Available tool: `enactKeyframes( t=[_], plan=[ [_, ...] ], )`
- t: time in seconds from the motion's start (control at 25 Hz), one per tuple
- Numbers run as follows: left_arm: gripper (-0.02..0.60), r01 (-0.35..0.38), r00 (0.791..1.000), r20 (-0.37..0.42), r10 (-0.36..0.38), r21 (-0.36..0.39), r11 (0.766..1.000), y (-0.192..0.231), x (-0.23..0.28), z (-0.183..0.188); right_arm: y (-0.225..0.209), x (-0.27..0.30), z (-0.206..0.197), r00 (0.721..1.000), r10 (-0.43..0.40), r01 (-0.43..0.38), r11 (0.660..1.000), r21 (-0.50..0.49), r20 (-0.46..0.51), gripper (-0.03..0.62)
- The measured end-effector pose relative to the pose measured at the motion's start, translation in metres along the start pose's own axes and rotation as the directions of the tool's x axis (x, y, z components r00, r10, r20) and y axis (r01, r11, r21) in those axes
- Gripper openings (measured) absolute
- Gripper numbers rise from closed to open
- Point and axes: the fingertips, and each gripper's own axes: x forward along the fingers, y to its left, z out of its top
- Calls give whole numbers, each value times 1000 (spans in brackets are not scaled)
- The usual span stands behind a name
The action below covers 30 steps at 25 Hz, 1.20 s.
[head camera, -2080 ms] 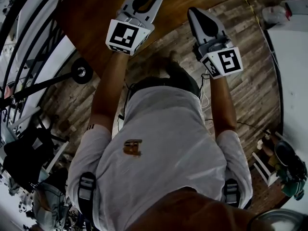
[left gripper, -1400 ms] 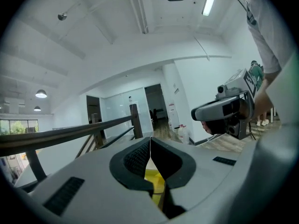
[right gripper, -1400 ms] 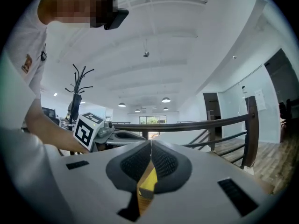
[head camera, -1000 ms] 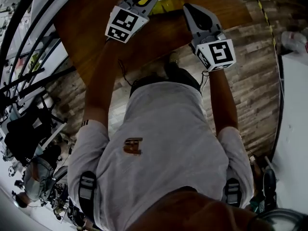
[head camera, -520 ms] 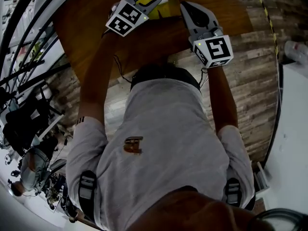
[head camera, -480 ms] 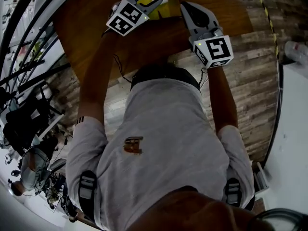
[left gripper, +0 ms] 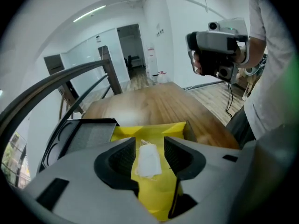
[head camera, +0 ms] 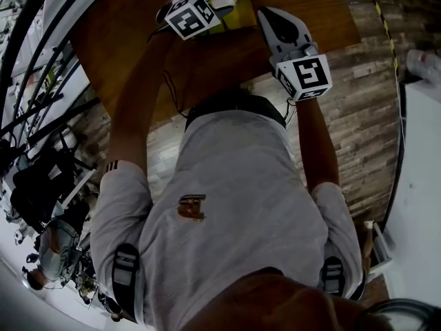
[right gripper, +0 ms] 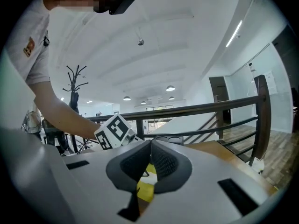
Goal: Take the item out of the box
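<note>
**Open gripper poised over packet in yellow box**

A wooden table [head camera: 324, 12] fills the top of the head view, with the person standing at its near edge above a plank floor [head camera: 358, 116]. On the table sits a yellow box [left gripper: 161, 130] with its flaps folded open. A small white packet [left gripper: 148, 158] lies flat on the yellow inside, not yet lifted out.

The left gripper [left gripper: 150, 149] is held low over the box with its jaws wide apart. In the left gripper view the packet shows in the gap between the two dark pads, and whether either pad touches it cannot be told. The right gripper [right gripper: 149, 149] is held over the table's near edge, to the right of the box. Its jaws are pressed together with nothing between them, and a strip of the yellow box shows beneath them in its own view.

A dark metal railing [left gripper: 56, 94] curves past on the table's left, and a black tray [left gripper: 86, 133] sits just beside the box's left flap. In the right gripper view the left gripper's marker cube [right gripper: 113, 131] and the person's bare forearm [right gripper: 65, 113] stand between that camera and the box. A coat stand [right gripper: 74, 80] rises in the background
</note>
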Motion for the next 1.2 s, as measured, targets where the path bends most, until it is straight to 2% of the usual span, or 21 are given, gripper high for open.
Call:
enactKeyframes(
  t=[0.16, 0.4, 0.76, 1.08, 1.2],
  plan=[
    [210, 42, 997, -65, -41, 9, 999, 1, 16, -16, -1, 0, 1, 1000, -21, 21, 1000, 2, 1, 32],
    [227, 81, 991, -111, -80, 4, 997, 2, 36, -24, -12, -8, -12, 998, -47, 48, 999, 16, -37, 32],
    [239, 136, 971, -196, -135, -8, 991, -1, 63, -39, -29, -11, -21, 996, -78, 79, 996, 35, -30, 32],
    [238, 150, 966, -207, -152, -27, 988, -1, 77, -41, -42, -23, -32, 994, -96, 98, 994, 38, -58, 32],
    [216, 147, 967, -206, -149, -24, 989, -3, 75, -40, -39, -25, -31, 994, -97, 99, 994, 40, -47, 32]
  ],
)
